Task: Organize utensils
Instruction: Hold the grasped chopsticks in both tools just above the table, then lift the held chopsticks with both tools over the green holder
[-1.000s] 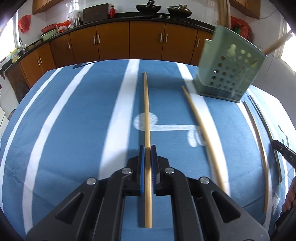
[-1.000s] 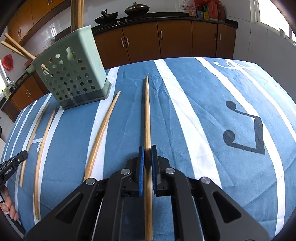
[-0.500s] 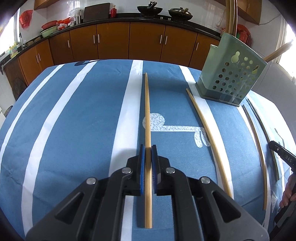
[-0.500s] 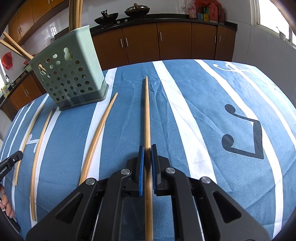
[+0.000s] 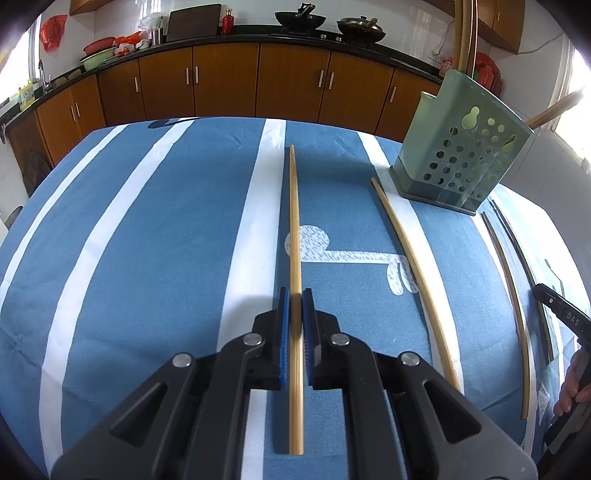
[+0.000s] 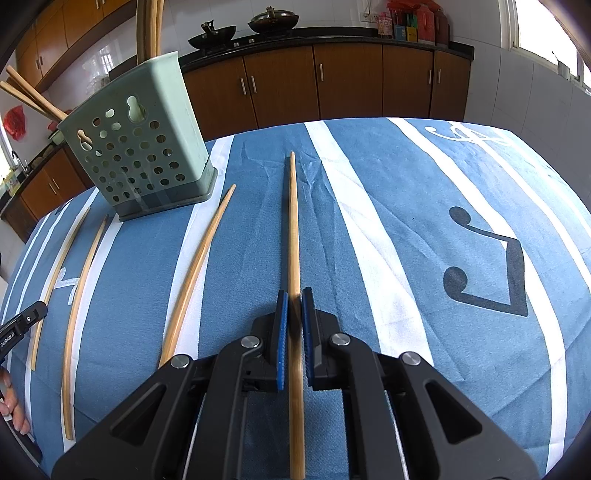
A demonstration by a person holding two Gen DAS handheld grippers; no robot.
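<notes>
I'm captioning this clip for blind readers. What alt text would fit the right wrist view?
The right tongs are shut on a wooden chopstick above a blue-and-white striped tablecloth. To the left, three more chopsticks lie near a green perforated holder, with kitchen cabinets behind.

A blue tablecloth (image 5: 155, 236) with white stripes covers the table; it carries a white musical-note print (image 5: 347, 254) in the left wrist view and a dark musical note (image 6: 484, 266) in the right wrist view. Behind it runs a row of brown wooden cabinets (image 5: 229, 85) under a dark countertop (image 5: 240, 37). Two woks (image 5: 300, 16) sit on the stove. A red bottle (image 5: 228, 26) stands beside a dark board (image 5: 194, 21), and a red bag (image 5: 50, 31) hangs at far left.
</notes>
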